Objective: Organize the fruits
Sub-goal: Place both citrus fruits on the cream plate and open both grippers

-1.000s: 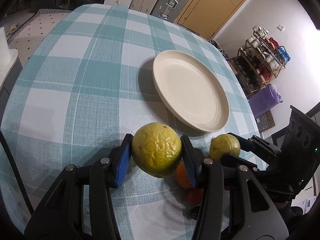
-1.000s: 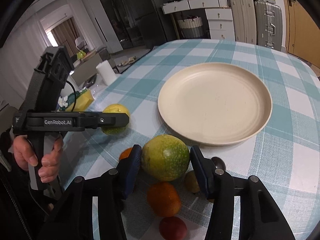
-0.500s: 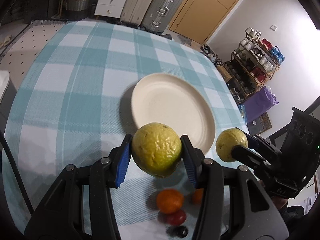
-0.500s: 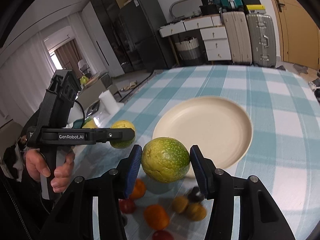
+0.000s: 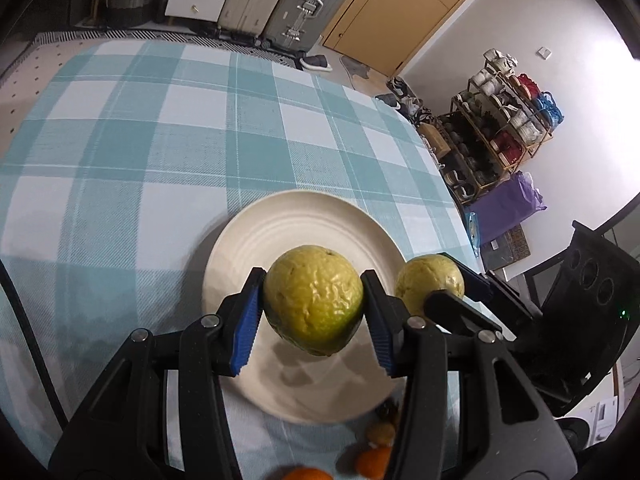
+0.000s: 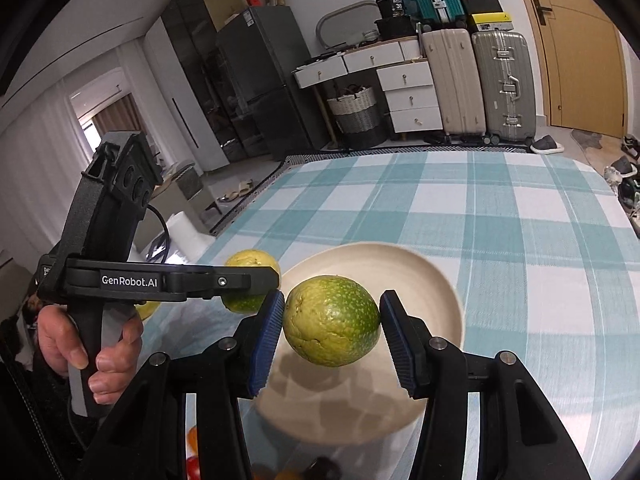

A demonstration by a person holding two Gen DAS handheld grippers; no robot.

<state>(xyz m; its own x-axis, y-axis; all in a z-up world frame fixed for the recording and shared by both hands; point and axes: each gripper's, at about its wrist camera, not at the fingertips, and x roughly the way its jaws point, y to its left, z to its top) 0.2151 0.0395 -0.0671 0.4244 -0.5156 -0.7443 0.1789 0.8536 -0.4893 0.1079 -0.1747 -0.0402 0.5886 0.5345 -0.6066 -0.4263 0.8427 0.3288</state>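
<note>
- The round table under its teal-and-white checked cloth [image 5: 168, 148] fills more of both views than a second ago, and the cameras now look down on it from higher up, its far edge and the floor beyond in plain sight.
- The round cream plate [image 5: 304, 216] has slid from the upper middle of the left wrist view down to the centre; a second ago it lay well beyond the fingertips, and now it sits directly under both held fruits, whose shadows fall on it.
- The left gripper [image 5: 314, 306] is clamped on a wrinkled yellow-green round fruit [image 5: 314, 298], blue pads pressing both sides exactly as before; the fruit hangs in the air above the plate rather than above bare cloth.
- The right gripper [image 6: 332, 322] holds a green speckled round fruit [image 6: 332, 320] the same way (its grip looks unchanged), and this fruit too has moved from the plate's near rim to over the plate itself.
- In the right wrist view the person's hand [image 6: 84, 344] on the left tool's handle has come closer and sits lower in the picture.
- The small orange, red and brown fruits left on the cloth [image 5: 376, 458] have dropped to the bottom edge of both views, partly hidden behind the gripper arms.
</note>
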